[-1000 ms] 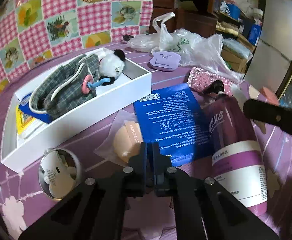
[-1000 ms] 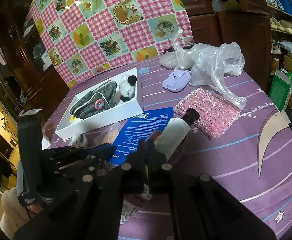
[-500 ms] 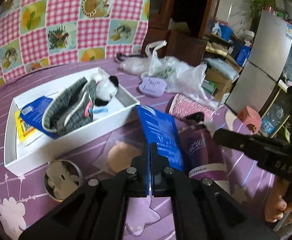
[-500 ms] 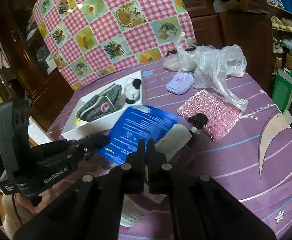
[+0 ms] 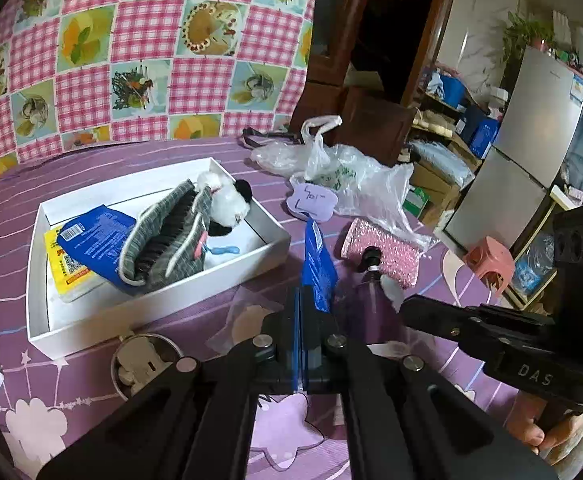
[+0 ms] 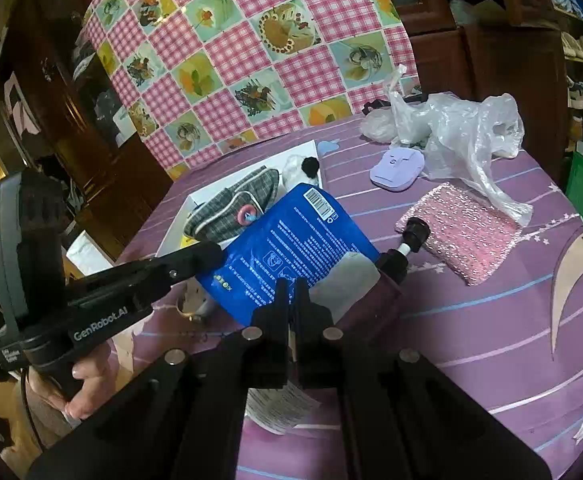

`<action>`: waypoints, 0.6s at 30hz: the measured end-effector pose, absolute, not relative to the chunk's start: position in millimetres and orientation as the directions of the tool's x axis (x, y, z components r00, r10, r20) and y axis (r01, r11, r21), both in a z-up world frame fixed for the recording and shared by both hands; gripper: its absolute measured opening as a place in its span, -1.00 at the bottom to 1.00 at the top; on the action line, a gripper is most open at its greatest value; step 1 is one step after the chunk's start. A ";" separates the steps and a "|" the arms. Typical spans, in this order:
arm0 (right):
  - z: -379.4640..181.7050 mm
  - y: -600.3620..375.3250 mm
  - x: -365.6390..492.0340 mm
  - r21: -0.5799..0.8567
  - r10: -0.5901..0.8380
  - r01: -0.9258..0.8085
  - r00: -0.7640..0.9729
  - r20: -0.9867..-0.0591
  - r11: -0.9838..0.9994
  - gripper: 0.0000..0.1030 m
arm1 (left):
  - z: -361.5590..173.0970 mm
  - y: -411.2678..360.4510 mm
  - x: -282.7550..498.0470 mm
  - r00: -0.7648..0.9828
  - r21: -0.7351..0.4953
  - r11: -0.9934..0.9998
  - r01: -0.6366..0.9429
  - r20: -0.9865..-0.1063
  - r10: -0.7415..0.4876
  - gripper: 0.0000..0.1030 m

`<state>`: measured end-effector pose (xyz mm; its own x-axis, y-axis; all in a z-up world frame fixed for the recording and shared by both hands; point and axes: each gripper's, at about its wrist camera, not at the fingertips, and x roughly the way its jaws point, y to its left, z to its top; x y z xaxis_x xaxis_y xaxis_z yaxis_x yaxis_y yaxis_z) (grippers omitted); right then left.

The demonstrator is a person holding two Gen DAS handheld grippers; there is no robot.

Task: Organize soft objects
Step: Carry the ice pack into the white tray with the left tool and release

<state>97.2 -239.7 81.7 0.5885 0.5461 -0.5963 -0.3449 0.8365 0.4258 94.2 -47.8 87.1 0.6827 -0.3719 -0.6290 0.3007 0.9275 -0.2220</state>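
"genrobot.ai" stands in pale letters on the side of the left gripper (image 6: 211,254), seen from the right wrist. "das" is embossed on the body of the right gripper (image 5: 407,308), seen from the left wrist. the blue packet (image 6: 291,248) carries a barcode at its top corner and rows of white print too small to read. handwriting on the lilac case (image 5: 313,202) looks like "701", uncertain.

Dim indoor light, purple cast, strong fisheye bending, dark vignetted corners.
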 end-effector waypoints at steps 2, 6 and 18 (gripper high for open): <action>82.8 -236.6 99.6 0.440 0.553 -0.340 0.585 -0.594 0.831 -0.94 | 90.0 -42.4 94.2 0.691 -0.227 0.928 0.296 -0.620 -0.372 -1.00; 89.6 -225.1 102.8 0.442 0.541 -0.321 0.598 -0.591 0.838 -0.94 | 94.3 -28.4 96.5 0.716 -0.230 0.935 0.271 -0.600 -0.356 -1.00; 100.6 -169.4 125.3 0.399 0.535 -0.357 0.573 -0.621 0.845 -0.94 | 102.0 34.6 120.8 0.782 -0.291 0.949 0.122 -0.560 -0.273 -1.00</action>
